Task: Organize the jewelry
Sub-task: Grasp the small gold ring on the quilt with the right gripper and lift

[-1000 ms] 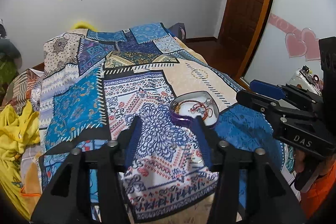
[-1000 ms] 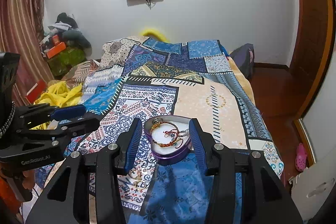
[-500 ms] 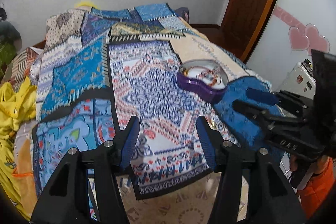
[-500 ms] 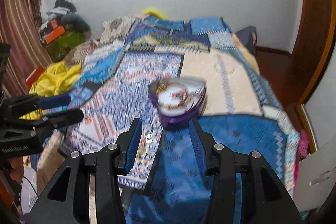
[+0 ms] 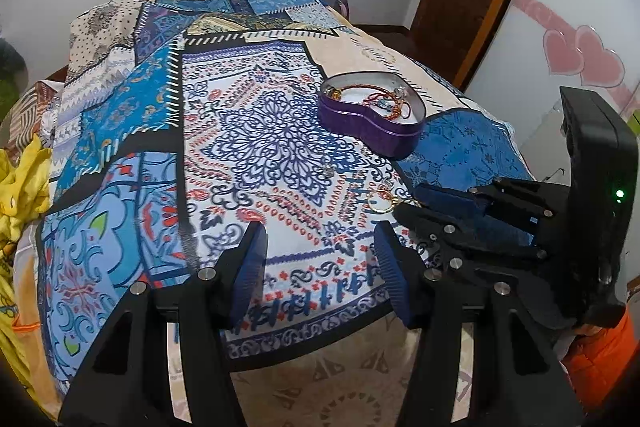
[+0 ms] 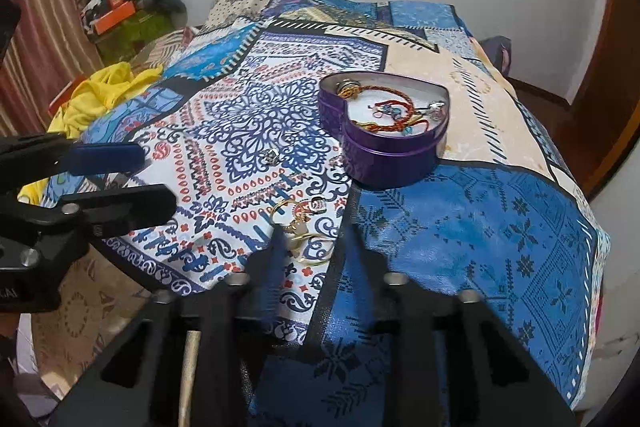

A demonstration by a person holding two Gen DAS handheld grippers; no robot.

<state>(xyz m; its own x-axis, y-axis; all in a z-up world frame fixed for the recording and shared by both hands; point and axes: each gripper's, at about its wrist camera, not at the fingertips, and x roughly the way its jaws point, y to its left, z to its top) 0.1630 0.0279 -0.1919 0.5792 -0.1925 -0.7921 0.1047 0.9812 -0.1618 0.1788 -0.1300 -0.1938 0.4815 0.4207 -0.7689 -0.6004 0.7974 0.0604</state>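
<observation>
Spread across the bed (image 6: 500, 227) is a patchwork cover, and on it sits a purple heart-shaped tin (image 6: 386, 131) already holding cord bracelets. Just short of the tin lie loose gold hoop earrings (image 6: 304, 227) and, further left, a small silver ring (image 6: 270, 157). The right hand-held gripper (image 6: 314, 239) is closing its jaws around the hoops; pinch the wire itself, low and level, without snagging fabric. The left hand-held gripper (image 5: 320, 247) hangs half open, holding nothing.
</observation>
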